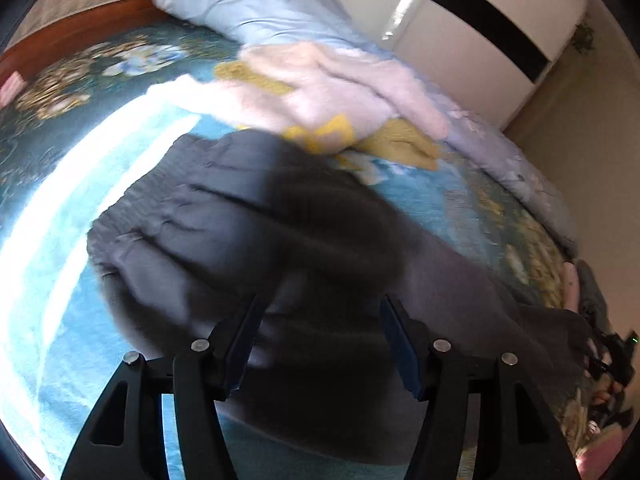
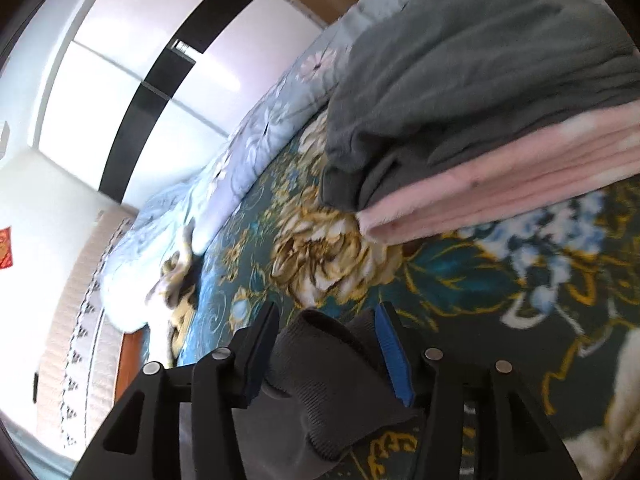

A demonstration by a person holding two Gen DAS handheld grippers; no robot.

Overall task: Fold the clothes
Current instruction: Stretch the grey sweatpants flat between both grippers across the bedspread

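Note:
A dark grey garment (image 1: pixel 224 216) lies crumpled on the blue floral bedspread (image 1: pixel 452 204) and is blurred in the middle. My left gripper (image 1: pixel 320 304) hovers over its near part, jaws wide apart, holding nothing. In the right wrist view, a ribbed dark grey edge of cloth (image 2: pixel 332 364) is bunched between the fingers of my right gripper (image 2: pixel 327 310). Those jaws also stand wide apart and do not pinch the cloth. Ahead of it on the bedspread (image 2: pixel 460 280) is a folded stack, a grey piece (image 2: pixel 460 80) on a pink one (image 2: pixel 500 188).
A loose pile of pink fluffy (image 1: pixel 328 84) and yellow (image 1: pixel 400 144) clothes sits beyond the grey garment. A light blue floral duvet (image 1: pixel 272 4) runs along the far side. A white wardrobe with a black stripe (image 2: pixel 132 92) stands behind the bed. The wooden bed frame (image 1: pixel 60 40) shows at left.

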